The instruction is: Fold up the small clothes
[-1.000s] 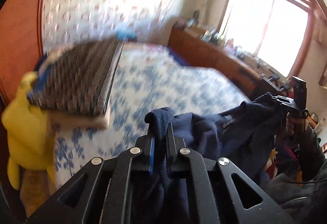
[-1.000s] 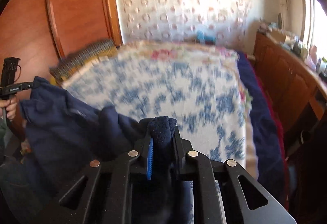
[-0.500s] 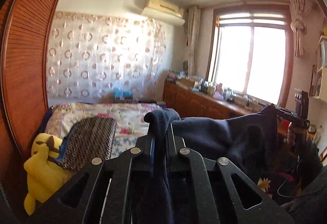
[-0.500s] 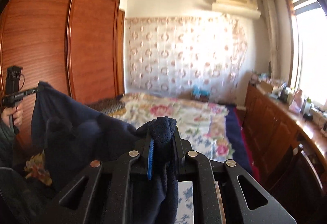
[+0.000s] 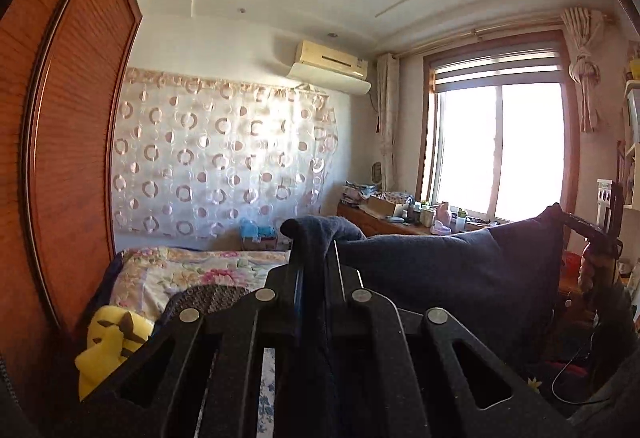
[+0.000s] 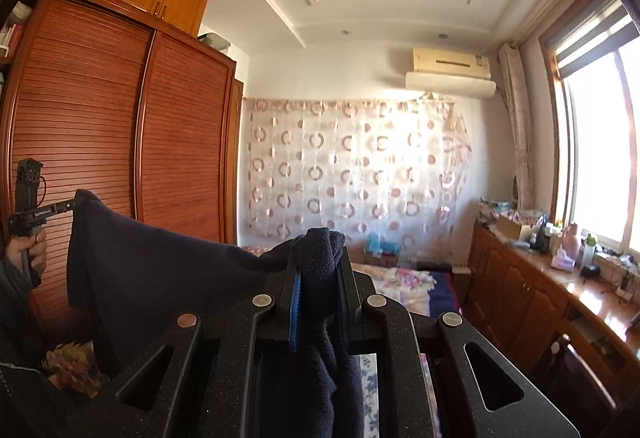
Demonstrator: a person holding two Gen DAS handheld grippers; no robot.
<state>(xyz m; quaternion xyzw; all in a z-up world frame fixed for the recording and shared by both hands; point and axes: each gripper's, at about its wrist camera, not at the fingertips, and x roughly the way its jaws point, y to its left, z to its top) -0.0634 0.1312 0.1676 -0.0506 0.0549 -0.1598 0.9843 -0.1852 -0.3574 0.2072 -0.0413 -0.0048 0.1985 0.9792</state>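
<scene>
Both wrist views. The left tongs (image 5: 316, 266) are clamped on one bunched corner of a dark navy garment (image 5: 460, 278), whose cloth sticks up above the fingertips and hangs down between the fingers. The right tongs (image 6: 318, 270) are likewise closed on the opposite corner of the same garment (image 6: 160, 270), a thick wad of fabric pinched against the blue pad (image 6: 296, 302). The garment is held aloft, stretched as a sagging sheet between the two tongs, above the bed (image 5: 192, 266) with its floral cover. In each view the other tool appears at the far end of the cloth, held by a hand (image 6: 34, 250). Both tongs point level across the room toward a circle-patterned curtain (image 6: 352, 174). A louvred wooden wardrobe (image 6: 100, 138) stands to the left, a window (image 5: 496, 154) to the right; a yellow plush toy (image 5: 108, 342) lies beside the bed.
</scene>
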